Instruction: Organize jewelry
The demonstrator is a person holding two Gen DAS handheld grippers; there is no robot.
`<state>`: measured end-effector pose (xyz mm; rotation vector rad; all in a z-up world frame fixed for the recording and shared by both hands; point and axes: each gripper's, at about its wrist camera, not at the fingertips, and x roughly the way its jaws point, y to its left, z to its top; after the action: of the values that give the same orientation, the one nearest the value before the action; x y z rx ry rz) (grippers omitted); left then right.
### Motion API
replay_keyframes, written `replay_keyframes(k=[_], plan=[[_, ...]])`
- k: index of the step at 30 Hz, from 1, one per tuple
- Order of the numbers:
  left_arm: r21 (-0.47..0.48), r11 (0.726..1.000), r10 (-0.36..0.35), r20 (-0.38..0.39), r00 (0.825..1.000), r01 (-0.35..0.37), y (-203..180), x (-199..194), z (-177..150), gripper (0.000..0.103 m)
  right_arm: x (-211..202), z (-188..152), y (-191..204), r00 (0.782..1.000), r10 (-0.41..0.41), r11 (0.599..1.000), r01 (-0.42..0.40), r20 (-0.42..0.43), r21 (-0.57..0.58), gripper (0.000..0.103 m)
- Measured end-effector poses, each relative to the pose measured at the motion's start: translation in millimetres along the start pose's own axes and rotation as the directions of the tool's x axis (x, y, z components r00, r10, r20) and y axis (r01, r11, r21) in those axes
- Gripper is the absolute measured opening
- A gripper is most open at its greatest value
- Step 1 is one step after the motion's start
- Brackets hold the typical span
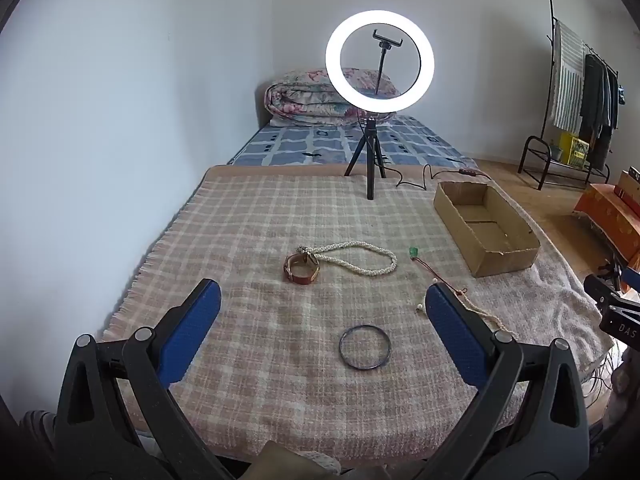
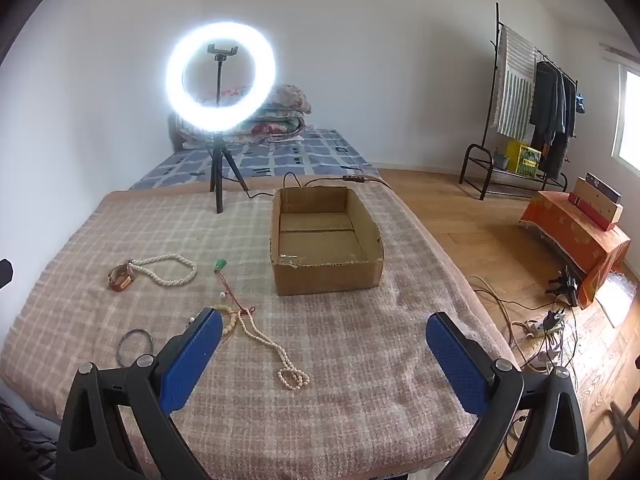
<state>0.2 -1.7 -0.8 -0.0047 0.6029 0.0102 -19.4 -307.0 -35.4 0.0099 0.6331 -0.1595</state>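
On the checked blanket lie a dark thin bangle (image 1: 364, 346) (image 2: 134, 345), a brown leather bracelet (image 1: 302, 268) (image 2: 121, 278), a white pearl necklace (image 1: 356, 258) (image 2: 170, 269), a green pendant (image 1: 414, 251) (image 2: 219, 265) on a red cord, and a string of cream beads (image 2: 268, 346) (image 1: 486, 315). An empty cardboard box (image 2: 326, 276) (image 1: 502, 260) stands to their right. My left gripper (image 1: 322, 304) hovers open above the bangle, holding nothing. My right gripper (image 2: 324, 334) is open too, near the cream beads, with nothing between its fingers.
A lit ring light on a black tripod (image 1: 370, 152) (image 2: 219, 176) stands at the blanket's far edge, its cable running behind the box. Beyond are a bed with folded quilts (image 1: 320, 98), a clothes rack (image 2: 536, 120), and cables and a power strip (image 2: 548, 326) on the wooden floor.
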Motion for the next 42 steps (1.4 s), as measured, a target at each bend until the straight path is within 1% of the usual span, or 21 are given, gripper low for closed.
replay_keyframes(k=[2, 8, 9, 12, 16, 27, 32, 42], plan=[[-0.003, 1.000, 0.004, 0.009, 1.000, -0.004, -0.4, -0.6, -0.4, 0.103, 0.1, -0.3, 0.7, 1.000, 0.000, 1.000, 0.000, -0.003, -0.002, 0.103], [-0.003, 1.000, 0.001, 0.004, 1.000, -0.001, -7.2, 1.0, 1.9, 0.103, 1.7, -0.5, -1.7, 1.000, -0.002, 1.000, 0.002, -0.005, 0.001, 0.103], [-0.003, 1.000, 0.002, 0.005, 1.000, -0.002, -7.8, 0.5, 2.0, 0.103, -3.9, -2.3, 4.6, 1.000, -0.010, 1.000, 0.010, 0.001, -0.007, 0.103], [-0.009, 1.000, 0.001, 0.007, 1.000, -0.001, -11.8, 1.7, 2.8, 0.103, -1.2, -2.2, -0.1, 1.000, -0.013, 1.000, 0.013, 0.002, -0.004, 0.103], [-0.003, 1.000, -0.003, 0.012, 1.000, 0.003, -6.4, -3.3, 3.9, 0.103, -2.9, -2.9, -1.9, 1.000, -0.020, 1.000, 0.020, 0.009, -0.001, 0.103], [-0.004, 1.000, -0.006, 0.017, 1.000, 0.006, -6.5, -4.0, 4.5, 0.103, -3.6, -2.4, -3.5, 1.000, -0.021, 1.000, 0.021, 0.011, 0.000, 0.103], [-0.006, 1.000, -0.006, 0.018, 1.000, 0.006, -9.4, -7.9, 11.6, 0.103, -3.3, -1.7, -2.9, 1.000, -0.021, 1.000, 0.021, 0.010, 0.000, 0.103], [-0.008, 1.000, -0.008, 0.020, 1.000, 0.008, -8.2, -8.5, 10.1, 0.103, -3.8, -1.1, -2.7, 1.000, -0.020, 1.000, 0.020, 0.010, 0.001, 0.103]])
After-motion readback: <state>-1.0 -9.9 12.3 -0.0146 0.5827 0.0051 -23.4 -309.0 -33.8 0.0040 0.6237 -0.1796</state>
